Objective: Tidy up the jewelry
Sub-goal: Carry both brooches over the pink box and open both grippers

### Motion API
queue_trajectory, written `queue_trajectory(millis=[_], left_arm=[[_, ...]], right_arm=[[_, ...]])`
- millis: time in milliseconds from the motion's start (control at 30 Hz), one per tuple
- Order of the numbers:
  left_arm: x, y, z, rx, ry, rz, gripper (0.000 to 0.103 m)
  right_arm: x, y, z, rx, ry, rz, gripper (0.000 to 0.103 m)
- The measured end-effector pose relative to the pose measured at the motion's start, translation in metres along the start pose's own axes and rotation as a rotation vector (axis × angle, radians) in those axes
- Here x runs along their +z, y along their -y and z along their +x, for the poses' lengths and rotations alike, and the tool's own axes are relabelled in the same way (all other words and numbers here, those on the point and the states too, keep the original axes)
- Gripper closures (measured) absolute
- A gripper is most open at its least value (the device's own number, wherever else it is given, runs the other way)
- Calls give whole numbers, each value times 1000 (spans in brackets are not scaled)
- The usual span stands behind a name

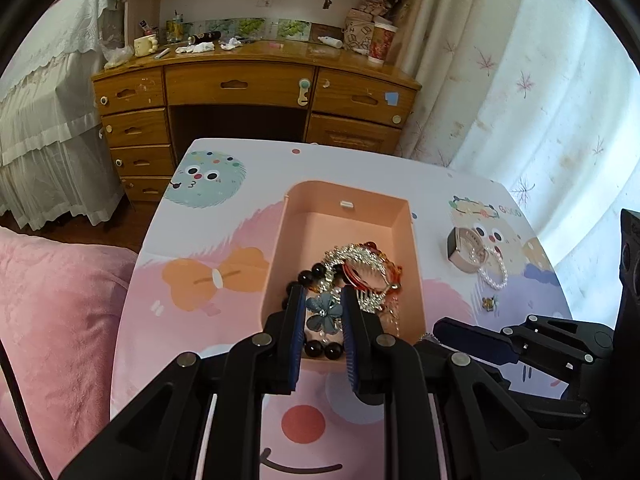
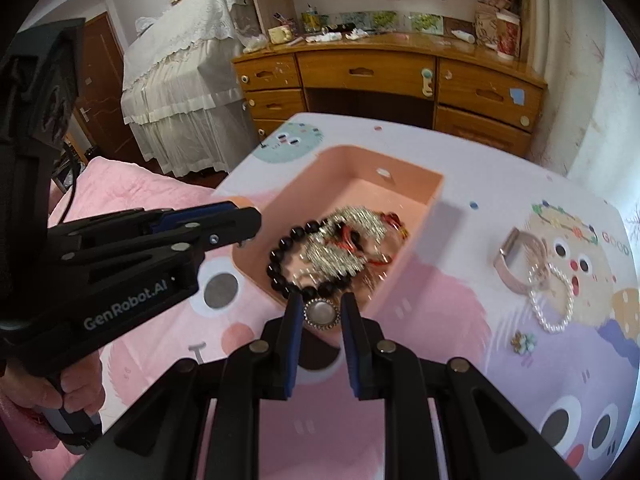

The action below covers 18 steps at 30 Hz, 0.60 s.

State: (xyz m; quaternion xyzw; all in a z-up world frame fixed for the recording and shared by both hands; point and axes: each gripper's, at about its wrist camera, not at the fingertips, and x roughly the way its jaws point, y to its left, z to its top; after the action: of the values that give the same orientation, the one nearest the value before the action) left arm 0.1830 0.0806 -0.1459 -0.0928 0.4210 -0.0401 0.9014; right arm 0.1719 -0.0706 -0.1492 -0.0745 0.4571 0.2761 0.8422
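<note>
My left gripper is shut on a blue-grey flower ornament, held over the near end of the open pink box. Inside the box lie a black bead bracelet, silver combs and a red bracelet. My right gripper is shut on a round pearl brooch with a sparkly rim, just in front of the pink box's near wall. On the table, to the right of the box, lie a pink watch, a pearl bracelet and a small flower charm.
The box stands on a low table with cartoon prints. Behind it is a wooden desk with drawers and clutter on top. A bed with white lace covers and a pink blanket lie left; a curtain hangs right.
</note>
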Motion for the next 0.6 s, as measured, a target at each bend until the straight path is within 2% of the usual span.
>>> queue_trajectory(millis=[167,267,333,400,600], left_arm=[[1,-3,3,-15,-3,-9,87],[1,-4,8,-23,-27,-18,86],[0,-2,9,6,-38,-14,82],[0,0,8,10,-38,2,79],[0,9,9,1,-48,25,77]], right_arm=[[9,-6,0,-6,25,-14,84],[11,-6,5,-21,11,-11,83],[10,-3,10,-40,-17,14,78],[9,2,9,-24,-15,39,78],[6,18,4,-11,-11,112,78]])
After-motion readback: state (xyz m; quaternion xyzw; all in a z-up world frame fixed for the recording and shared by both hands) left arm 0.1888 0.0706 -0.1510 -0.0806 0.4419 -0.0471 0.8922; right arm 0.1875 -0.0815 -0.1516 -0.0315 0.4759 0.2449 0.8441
